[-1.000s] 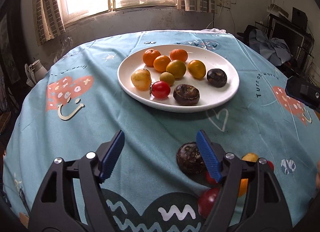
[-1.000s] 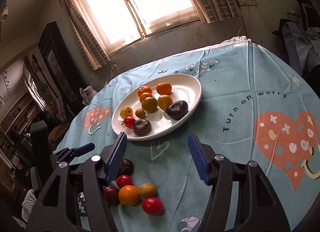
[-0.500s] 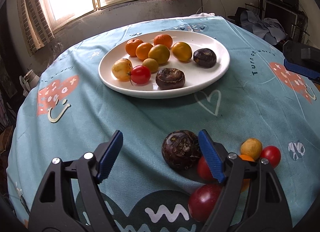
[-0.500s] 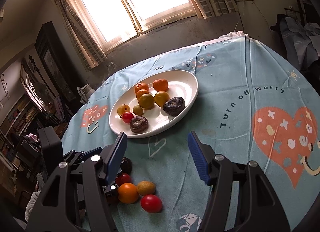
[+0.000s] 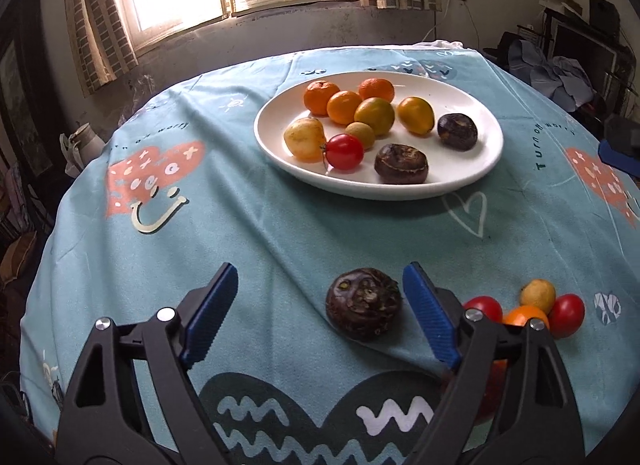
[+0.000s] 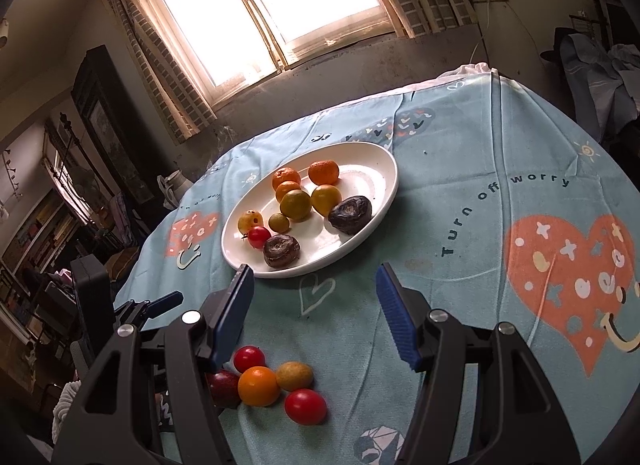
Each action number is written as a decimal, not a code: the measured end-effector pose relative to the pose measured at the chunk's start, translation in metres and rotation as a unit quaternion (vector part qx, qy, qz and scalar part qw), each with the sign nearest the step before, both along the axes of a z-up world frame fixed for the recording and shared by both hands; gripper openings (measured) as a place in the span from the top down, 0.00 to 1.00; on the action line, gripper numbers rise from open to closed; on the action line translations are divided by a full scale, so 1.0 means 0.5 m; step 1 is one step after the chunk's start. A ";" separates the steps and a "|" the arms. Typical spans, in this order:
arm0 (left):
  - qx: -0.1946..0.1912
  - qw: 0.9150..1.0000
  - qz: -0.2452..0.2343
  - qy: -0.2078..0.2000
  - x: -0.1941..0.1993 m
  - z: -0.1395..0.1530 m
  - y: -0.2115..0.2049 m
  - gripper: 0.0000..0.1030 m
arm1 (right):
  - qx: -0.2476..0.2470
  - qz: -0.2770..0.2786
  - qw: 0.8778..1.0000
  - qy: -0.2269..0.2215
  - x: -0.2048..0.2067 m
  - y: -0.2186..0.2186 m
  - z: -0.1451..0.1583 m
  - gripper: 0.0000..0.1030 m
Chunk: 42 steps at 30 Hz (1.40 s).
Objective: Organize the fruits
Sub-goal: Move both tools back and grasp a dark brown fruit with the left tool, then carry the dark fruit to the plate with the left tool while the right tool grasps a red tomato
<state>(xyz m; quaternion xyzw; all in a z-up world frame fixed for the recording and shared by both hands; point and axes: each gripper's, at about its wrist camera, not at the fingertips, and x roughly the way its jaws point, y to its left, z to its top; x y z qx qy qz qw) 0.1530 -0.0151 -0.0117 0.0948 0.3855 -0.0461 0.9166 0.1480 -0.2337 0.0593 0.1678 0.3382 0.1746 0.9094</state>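
writing: I read "Turn off worry" (image 6: pixel 502 215) printed on the teal tablecloth (image 5: pixel 248 241); in the left wrist view the same words show near the right edge, stretched by the lens, and once more at far left, tiny and barely legible.
labels: no brand or sticker that I can make out on any fruit or on the plate.
left gripper (image 5: pixel 320 311): jaws opening, already wide; a dark wrinkled fruit (image 5: pixel 363 304) lies on the cloth between them, close to the right blue pad, no pad pressing on it.
right gripper (image 6: pixel 314 315): I see it half open, only bare cloth between the pads, nothing held.
plate (image 5: pixel 472 181): white, oval, mid-table; carries the orange citrus, yellow-green fruit, one red tomato (image 5: pixel 344 151) and two dark fruits.
loose pile (image 6: pixel 276 383): red tomatoes, an orange one, a yellowish one and a dark red one, together on the cloth near the table's front edge, well apart from the plate.
hidden: in the left wrist view the right finger covers part of that pile; a red fruit (image 5: pixel 490 395) shows only through the finger frame. In the right wrist view the left finger cuts off the dark red fruit.
hard to tell: what kind of fruit the dark ones are, I can't say.
cut off: a black and blue object (image 5: pixel 618 149) at the right edge of the left wrist view, only partly in frame.
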 end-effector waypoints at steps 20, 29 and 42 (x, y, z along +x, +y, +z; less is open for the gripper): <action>-0.032 0.998 0.045 0.041 0.044 -0.034 0.063 0.50 | -0.001 0.007 1.000 0.011 -0.001 0.009 -0.006 0.38; -0.029 0.998 0.049 0.040 0.036 -0.034 0.065 0.57 | -0.067 0.072 0.995 0.021 -0.028 0.083 -0.043 0.38; -0.059 0.995 0.075 0.030 0.008 -0.010 0.104 0.57 | -0.102 0.092 0.989 0.050 -0.093 0.080 -0.098 0.54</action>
